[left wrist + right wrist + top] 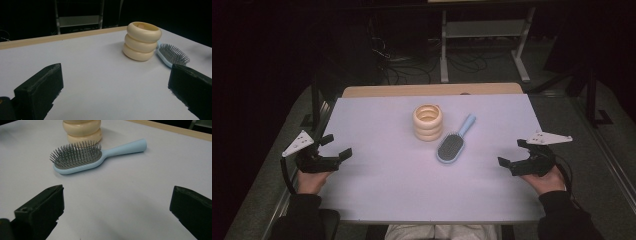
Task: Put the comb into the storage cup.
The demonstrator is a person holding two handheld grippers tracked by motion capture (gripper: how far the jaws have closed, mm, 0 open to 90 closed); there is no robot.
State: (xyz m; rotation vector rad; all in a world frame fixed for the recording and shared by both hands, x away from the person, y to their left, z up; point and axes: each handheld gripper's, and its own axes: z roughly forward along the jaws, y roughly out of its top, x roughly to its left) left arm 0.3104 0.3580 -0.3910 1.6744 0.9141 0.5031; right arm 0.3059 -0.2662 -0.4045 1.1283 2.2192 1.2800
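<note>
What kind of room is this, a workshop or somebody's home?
Most likely a lab or recording workspace: a plain white table in a dark room, loose cables on the floor behind, a metal equipment frame, and handheld grippers, left and right.

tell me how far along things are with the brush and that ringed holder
Nothing looks done yet. The hairbrush lies bristles up on the table, beside the cream ringed holder, which stands upright. Both the left gripper and the right gripper are open at the table's side edges, holding nothing. Reaching for and grasping the brush all seems left to do.
</note>
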